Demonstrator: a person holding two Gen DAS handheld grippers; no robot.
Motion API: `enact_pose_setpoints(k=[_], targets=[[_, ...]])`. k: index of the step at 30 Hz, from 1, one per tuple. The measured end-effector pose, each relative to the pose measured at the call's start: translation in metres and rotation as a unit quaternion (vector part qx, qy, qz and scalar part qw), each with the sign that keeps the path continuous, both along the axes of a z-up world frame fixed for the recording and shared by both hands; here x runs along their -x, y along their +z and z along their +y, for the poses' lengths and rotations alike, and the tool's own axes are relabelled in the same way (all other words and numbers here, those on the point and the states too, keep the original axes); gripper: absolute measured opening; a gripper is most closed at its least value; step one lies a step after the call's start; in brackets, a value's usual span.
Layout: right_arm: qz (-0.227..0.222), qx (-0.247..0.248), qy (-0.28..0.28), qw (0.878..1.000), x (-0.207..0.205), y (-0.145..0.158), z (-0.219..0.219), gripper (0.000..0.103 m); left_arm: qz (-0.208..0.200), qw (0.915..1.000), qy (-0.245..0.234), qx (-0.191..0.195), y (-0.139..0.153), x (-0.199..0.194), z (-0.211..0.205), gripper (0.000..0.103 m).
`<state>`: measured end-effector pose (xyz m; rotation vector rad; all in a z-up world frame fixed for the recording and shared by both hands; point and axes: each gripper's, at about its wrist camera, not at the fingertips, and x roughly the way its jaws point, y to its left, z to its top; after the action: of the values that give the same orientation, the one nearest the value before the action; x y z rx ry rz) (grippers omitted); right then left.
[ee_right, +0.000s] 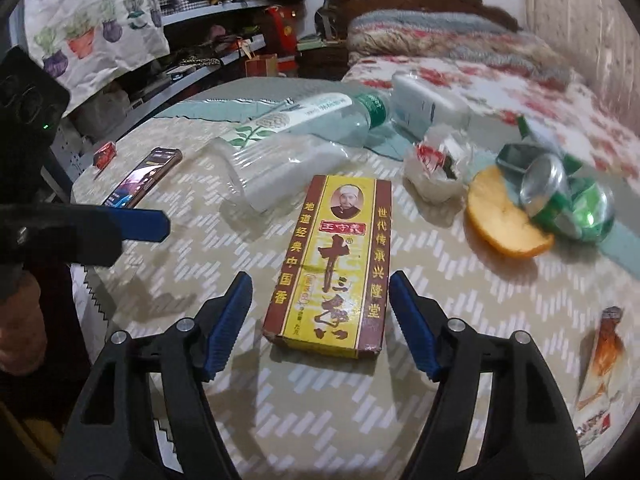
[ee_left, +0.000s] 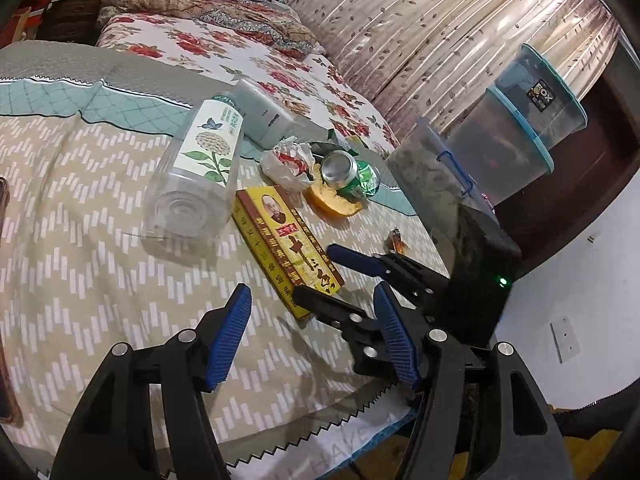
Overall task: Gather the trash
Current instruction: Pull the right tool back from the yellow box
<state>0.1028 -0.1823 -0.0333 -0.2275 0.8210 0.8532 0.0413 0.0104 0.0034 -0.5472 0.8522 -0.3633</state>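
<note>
Two views inspected. Left wrist view: the left gripper [ee_left: 314, 340] stands spread and empty above the patterned tablecloth [ee_left: 100, 208], apparently waiting; the right gripper [ee_left: 320, 270], also spread, reaches towards the yellow-and-brown cardboard box [ee_left: 286, 236]. Beyond lie a clear plastic bottle [ee_left: 196, 176] and a crushed green can [ee_left: 352, 178]. Right wrist view: open tongs flank the box's near end [ee_right: 332, 264] without touching, evidently lined up to take it by its narrow width.

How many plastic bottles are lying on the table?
1: a clear plastic bottle with a flower label and green cap, on its side behind the yellow box. Others may be hidden outside the views.
</note>
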Motion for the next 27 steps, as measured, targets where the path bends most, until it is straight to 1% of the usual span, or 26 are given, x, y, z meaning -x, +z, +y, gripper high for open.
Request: enact_pose_setpoints(k=[3,6,8,12,16,22,27], targets=[[0.009,-0.009,-0.025,1.0,-0.004,0.002,-0.015,0.074,0.005,1.0,0.0,0.006,-0.004,-0.003,0.002,0.06],[0.031,-0.032,-0.062,0.997,-0.011,0.004,-0.04,0.074,0.008,0.9999,-0.006,0.01,-0.008,-0.004,0.0,0.06],[0.044,-0.052,-0.089,0.994,-0.017,0.006,-0.058,0.074,0.009,0.9999,-0.011,0.008,-0.008,-0.005,-0.002,0.06],[0.062,-0.081,-0.13,0.986,-0.025,0.007,-0.08,0.074,0.011,0.9998,-0.012,0.008,-0.009,-0.006,-0.004,0.06],[0.076,-0.097,-0.154,0.98,-0.034,0.006,-0.091,0.073,0.01,0.9999,-0.01,0.008,-0.01,-0.006,-0.001,0.06],[0.104,-0.106,-0.187,0.971,-0.057,0.001,-0.096,0.063,0.009,0.9999,-0.009,0.009,-0.011,-0.004,0.001,0.06],[0.138,-0.119,-0.222,0.958,-0.09,-0.009,-0.099,0.062,0.01,0.9999,-0.011,0.008,-0.012,-0.004,0.001,0.06]])
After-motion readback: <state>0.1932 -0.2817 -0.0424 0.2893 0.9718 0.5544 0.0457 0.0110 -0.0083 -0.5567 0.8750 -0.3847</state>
